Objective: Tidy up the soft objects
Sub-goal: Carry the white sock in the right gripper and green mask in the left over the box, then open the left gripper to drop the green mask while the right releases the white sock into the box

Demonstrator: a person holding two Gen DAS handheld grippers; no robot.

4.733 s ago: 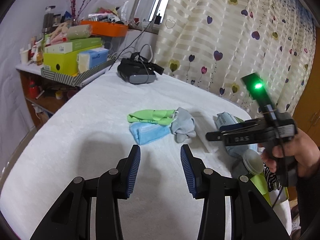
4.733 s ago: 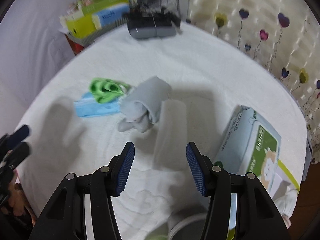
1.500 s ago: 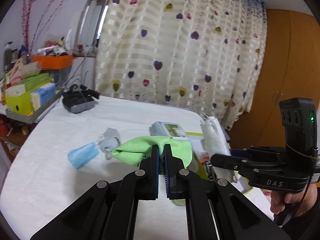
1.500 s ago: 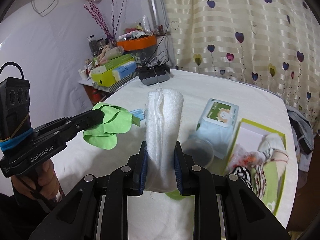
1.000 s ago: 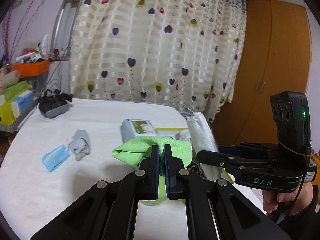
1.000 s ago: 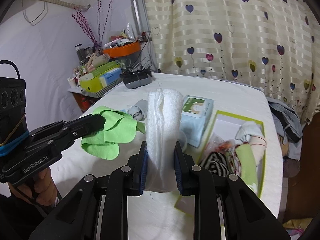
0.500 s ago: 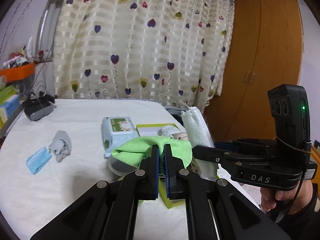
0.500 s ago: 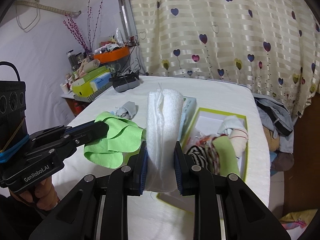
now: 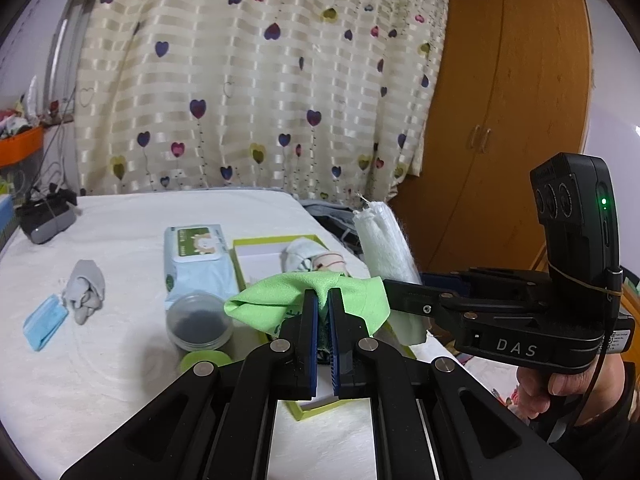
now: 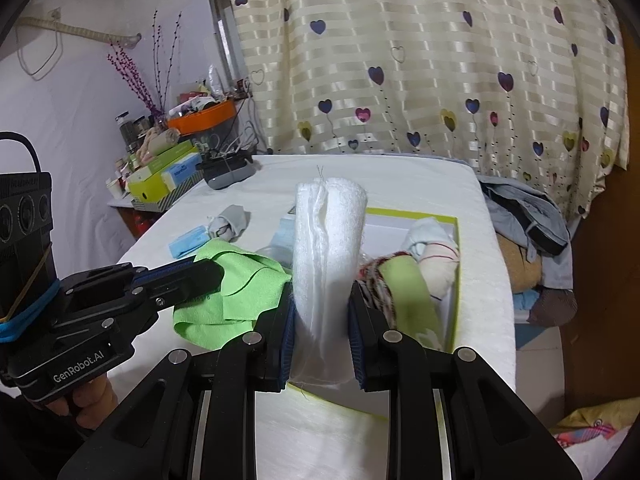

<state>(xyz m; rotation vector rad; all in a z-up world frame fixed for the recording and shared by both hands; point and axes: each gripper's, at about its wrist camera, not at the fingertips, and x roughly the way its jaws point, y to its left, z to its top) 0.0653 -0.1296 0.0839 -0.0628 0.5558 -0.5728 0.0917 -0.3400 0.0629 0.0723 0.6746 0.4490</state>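
Cloths both light and limp: left gripper jaws pinch green cloth mid-fold, right gripper jaws clamp rolled white towel low, so its top may flop.

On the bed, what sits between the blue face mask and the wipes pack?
A balled grey sock lies between the blue face mask and the wipes pack, clearest in the left wrist view.

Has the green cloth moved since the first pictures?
Yes. The green cloth, once lying beside the blue mask, is now lifted in the left gripper, near the green-edged box.
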